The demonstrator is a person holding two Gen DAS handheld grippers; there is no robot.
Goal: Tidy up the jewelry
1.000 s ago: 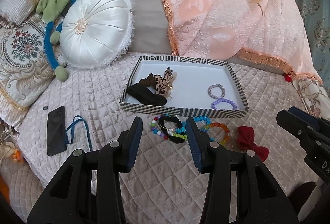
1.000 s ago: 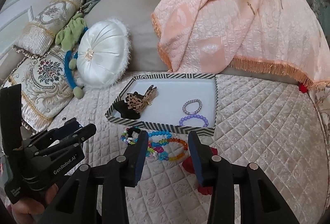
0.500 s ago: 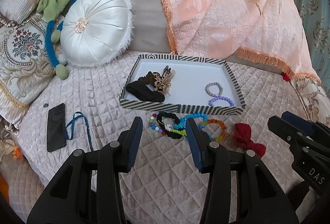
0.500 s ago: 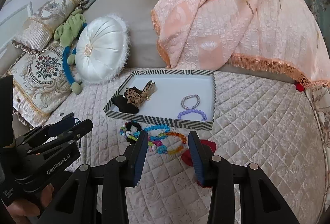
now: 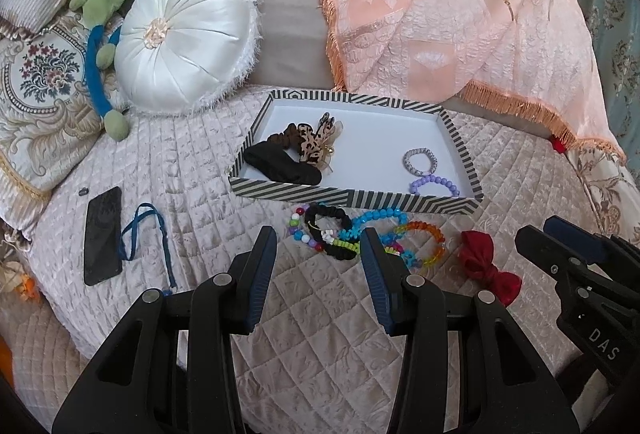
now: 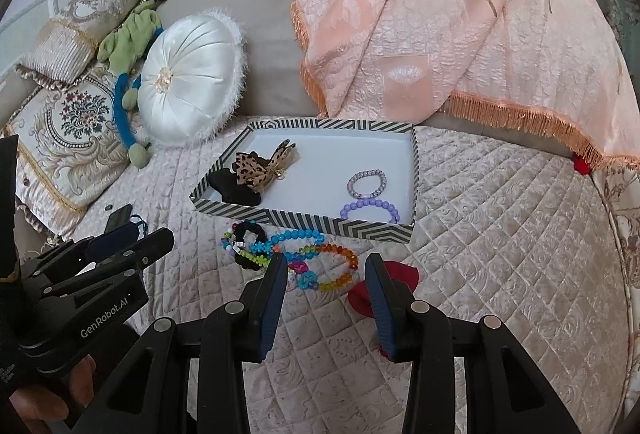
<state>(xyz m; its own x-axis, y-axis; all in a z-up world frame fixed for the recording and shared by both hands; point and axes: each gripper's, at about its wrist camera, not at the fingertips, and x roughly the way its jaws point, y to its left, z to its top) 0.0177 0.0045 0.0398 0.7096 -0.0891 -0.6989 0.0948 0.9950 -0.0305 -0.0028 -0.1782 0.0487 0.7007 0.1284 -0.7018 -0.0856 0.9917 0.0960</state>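
A striped tray [image 5: 352, 196] sits on the quilted bed [image 5: 200, 170]. It holds two bracelets, one grey [image 5: 419, 160] and one lilac [image 5: 433, 183], plus a black scrunchie [image 5: 280, 164] and a leopard bow [image 5: 314, 144]. Just in front of the tray lie a tangle of bead bracelets [image 5: 360, 234], too knotted to count, and one red bow [image 5: 486, 264]. The left gripper [image 5: 318, 254] and the right gripper [image 6: 326, 276] both hover with jaws released, grasping nothing

Both wrist cameras look steeply down from nearby at the same striped tray [image 5: 352, 196] [image 6: 304, 220], side by side.
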